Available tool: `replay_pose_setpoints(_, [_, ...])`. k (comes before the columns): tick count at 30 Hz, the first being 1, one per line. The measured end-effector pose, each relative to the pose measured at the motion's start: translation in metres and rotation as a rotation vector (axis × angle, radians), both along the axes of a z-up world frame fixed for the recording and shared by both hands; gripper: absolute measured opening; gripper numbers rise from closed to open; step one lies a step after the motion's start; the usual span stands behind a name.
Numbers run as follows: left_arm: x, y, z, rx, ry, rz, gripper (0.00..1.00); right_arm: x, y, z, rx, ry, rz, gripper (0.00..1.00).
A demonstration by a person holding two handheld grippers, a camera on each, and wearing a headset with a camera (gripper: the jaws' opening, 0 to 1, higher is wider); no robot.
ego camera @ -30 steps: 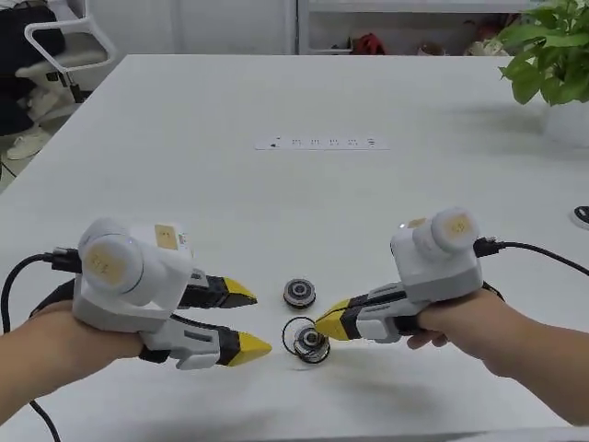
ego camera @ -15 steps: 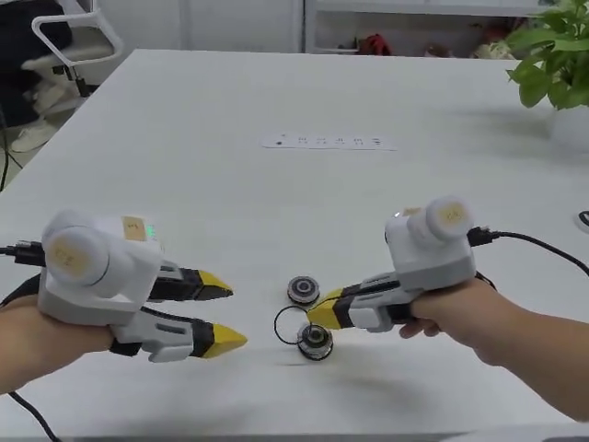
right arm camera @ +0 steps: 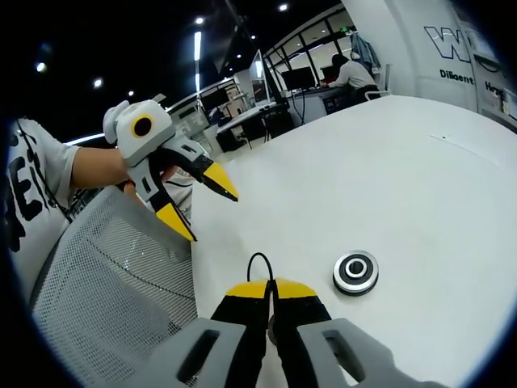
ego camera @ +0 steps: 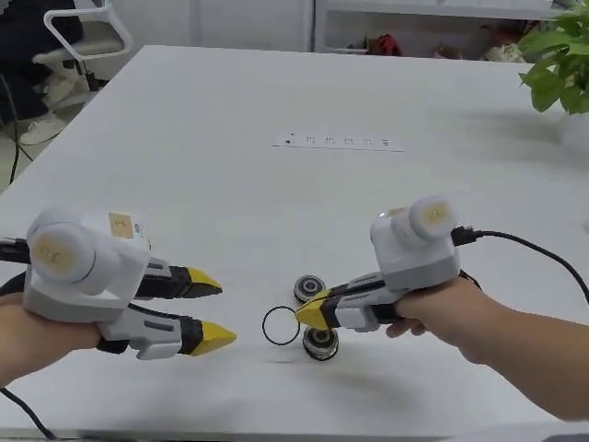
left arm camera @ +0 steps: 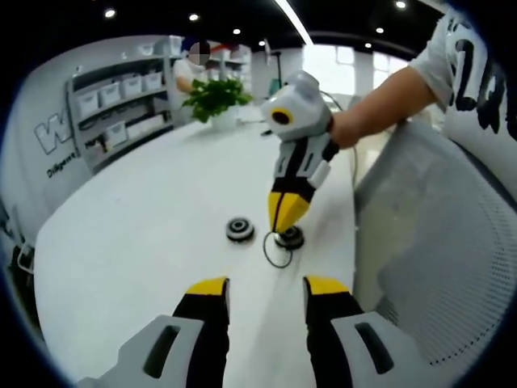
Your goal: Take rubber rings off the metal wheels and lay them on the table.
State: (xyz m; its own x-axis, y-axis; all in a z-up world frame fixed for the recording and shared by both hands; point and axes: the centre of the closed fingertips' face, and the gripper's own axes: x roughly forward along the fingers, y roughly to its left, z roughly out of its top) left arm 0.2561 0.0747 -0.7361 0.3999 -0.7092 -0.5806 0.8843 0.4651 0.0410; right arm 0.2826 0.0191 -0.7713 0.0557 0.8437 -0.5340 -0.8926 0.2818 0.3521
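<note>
Right gripper (ego camera: 302, 316): jaws pinched together on a black ring (ego camera: 263, 326). In its own view the yellow tips meet with no gap, and the loop pokes out past them at 12 o'clock.

Ring: in the head view it juts from the right tips toward 9 o'clock as a full round loop, off both wheels. Cannot tell whether its lower edge touches the table (ego camera: 276, 203).

Far wheel (ego camera: 309, 288): at 12 o'clock of the right tips, just beside them. It lies flat on the table with a dark band round its rim.

Near wheel (ego camera: 320, 343): at 5 o'clock of the tips, just under the jaws and partly hidden by them, flat on the table. The two wheels lie near each other but apart.

Left gripper (ego camera: 210, 310): at 9 o'clock of the ring, near it, not touching. Jaws spread wide with nothing between them, tips pointing toward the ring. In the left gripper view the ring and both wheels sit at 12 o'clock beyond the gap, the ring dangling from the right tips.

Surroundings, head view:
- Pale strip (ego camera: 336, 141) at 12 o'clock mid-table, well apart from the work.
- Plant (ego camera: 561, 55) at 2 o'clock, by the far corner.
- Chair (ego camera: 83, 32) at 10 o'clock, beyond the table edge.
- Cable (ego camera: 525, 244) runs from the back of the right gripper toward 3 o'clock.
</note>
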Motion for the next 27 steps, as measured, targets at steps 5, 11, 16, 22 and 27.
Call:
replay_pose_setpoints(5, [0.000,0.003,0.000,-0.003,0.002,0.012,0.37,-0.001,0.003,-0.004,-0.010,0.002,0.012,0.00])
replay_pose_setpoints(11, [-0.002,0.005,-0.003,-0.003,0.008,0.017,0.37,-0.001,0.006,-0.008,-0.019,0.001,0.016,0.00])
replay_pose_setpoints(16, [-0.003,0.006,-0.004,-0.003,0.014,0.020,0.37,-0.004,0.010,-0.012,-0.030,0.001,0.032,0.00])
replay_pose_setpoints(22, [-0.003,0.006,-0.006,0.003,0.018,0.018,0.37,-0.009,0.014,-0.015,-0.040,-0.017,0.052,0.00])
replay_pose_setpoints(27, [-0.003,0.007,-0.007,0.006,0.022,0.019,0.37,-0.009,0.016,-0.018,-0.047,-0.029,0.064,0.00])
